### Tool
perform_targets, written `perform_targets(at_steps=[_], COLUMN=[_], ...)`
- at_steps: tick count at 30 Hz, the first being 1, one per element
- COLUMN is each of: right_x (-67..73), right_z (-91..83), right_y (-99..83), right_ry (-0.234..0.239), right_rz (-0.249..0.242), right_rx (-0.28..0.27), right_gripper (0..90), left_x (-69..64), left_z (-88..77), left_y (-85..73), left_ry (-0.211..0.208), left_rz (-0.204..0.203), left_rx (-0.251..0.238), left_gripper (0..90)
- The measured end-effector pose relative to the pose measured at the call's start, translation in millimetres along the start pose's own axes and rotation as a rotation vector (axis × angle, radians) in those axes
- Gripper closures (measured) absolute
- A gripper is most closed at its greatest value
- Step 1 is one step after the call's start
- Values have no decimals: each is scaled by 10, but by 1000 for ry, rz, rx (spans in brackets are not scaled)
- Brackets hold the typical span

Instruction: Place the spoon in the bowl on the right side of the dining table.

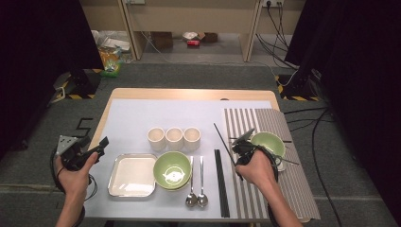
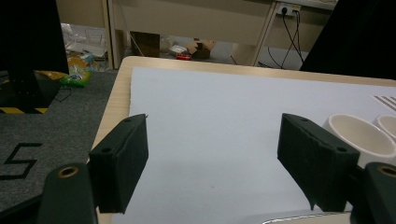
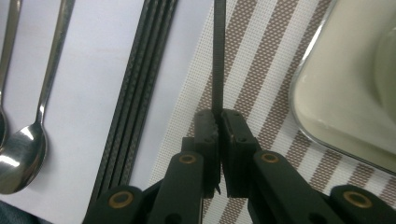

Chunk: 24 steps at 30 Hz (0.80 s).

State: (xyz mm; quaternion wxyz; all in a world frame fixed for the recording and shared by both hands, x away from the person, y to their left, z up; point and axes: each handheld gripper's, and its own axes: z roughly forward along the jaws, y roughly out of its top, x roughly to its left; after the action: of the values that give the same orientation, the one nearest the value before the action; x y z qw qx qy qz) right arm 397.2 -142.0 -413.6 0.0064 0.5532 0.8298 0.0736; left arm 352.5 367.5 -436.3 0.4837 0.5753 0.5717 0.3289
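Black chopstick (image 3: 218, 51) clamped between the pads of the right tool (image 3: 219, 122), running straight up from the pinch over the striped placemat (image 3: 261, 70); the high view shows the same stick (image 1: 222, 137) slanting up-left from the right tool (image 1: 242, 149), over the placemat's left edge. Right gripper view gives the detail the overhead lacks: jaws nearly closed on the thin stick, the remaining chopsticks (image 3: 135, 93) lying bundled on the white sheet just beside the mat, two steel spoons (image 3: 28, 140) further left, a pale tray corner (image 3: 336, 93) at right. High view alone gives the layout: three cream cups (image 1: 174, 138) in a row, a green bowl (image 1: 172, 169) beside a square white tray (image 1: 132, 176), a second green bowl (image 1: 268, 143) on the placemat behind the right hand. Left tool (image 2: 212, 163) released, jaws wide apart with nothing between, held off the tabletop's (image 1: 189, 93) left edge; its view takes in bare white sheet and a cup (image 2: 357, 135). Wooden tabletop under a white sheet; grey carpet, hazard-taped stands, cables, boxes beneath a bench behind.
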Motion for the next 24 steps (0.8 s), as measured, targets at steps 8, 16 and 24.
perform_targets(at_steps=[8,16,24], right_x=[-93,-169,-280], right_z=[-118,-265,-435], right_y=[-12,-9,-13], right_ry=[0,-2,-4], right_rz=[-29,-41,-46], right_rx=[-25,-33,-52], right_gripper=[859,859,858], left_x=[3,1,-11], left_z=[0,-1,12], left_y=[1,3,-7], left_ry=[0,2,1], left_rz=[0,-2,1], left_rx=[1,-2,3], left_gripper=[239,239,240])
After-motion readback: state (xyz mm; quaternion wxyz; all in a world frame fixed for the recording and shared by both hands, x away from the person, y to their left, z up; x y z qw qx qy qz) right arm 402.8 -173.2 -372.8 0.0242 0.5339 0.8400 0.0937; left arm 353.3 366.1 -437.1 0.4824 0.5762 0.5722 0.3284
